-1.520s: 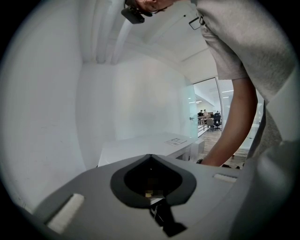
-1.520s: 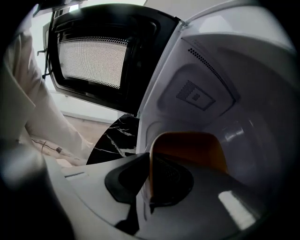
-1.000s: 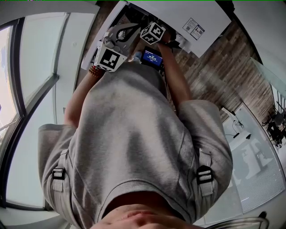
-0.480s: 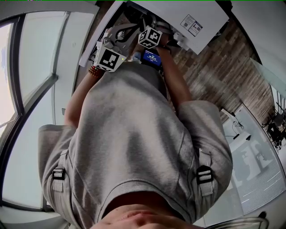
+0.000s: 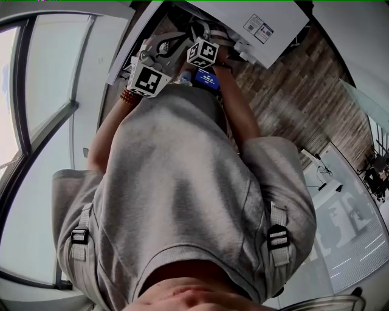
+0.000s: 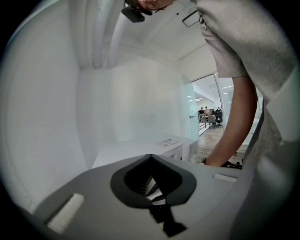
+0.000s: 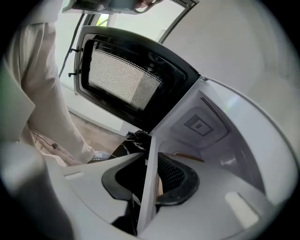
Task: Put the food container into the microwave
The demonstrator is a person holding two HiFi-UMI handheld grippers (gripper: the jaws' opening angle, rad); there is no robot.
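Since the microwave door point(image 7: 123, 79) stands open: the cavity point(image 7: 213, 140) can take the load.
Right gripper point(image 7: 148, 185): clamped on a thin white wall, apparently the food container point(image 7: 151, 152), carried at the cavity mouth, 12 o'clock in head view.
Left gripper point(image 6: 151, 187): jaws together, empty, at 11 o'clock, out of the way.

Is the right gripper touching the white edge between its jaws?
Cannot tell. Right gripper view: the right gripper straddles the white edge, one jaw close beside it; neither contact nor gap shows plainly.

Nothing legible is showing anywhere. A printed label point(image 5: 258, 28) is sitting on the white top of the microwave point(image 5: 290, 15), and a sticker point(image 7: 198, 124) is lying inside its cavity, both too small to read.
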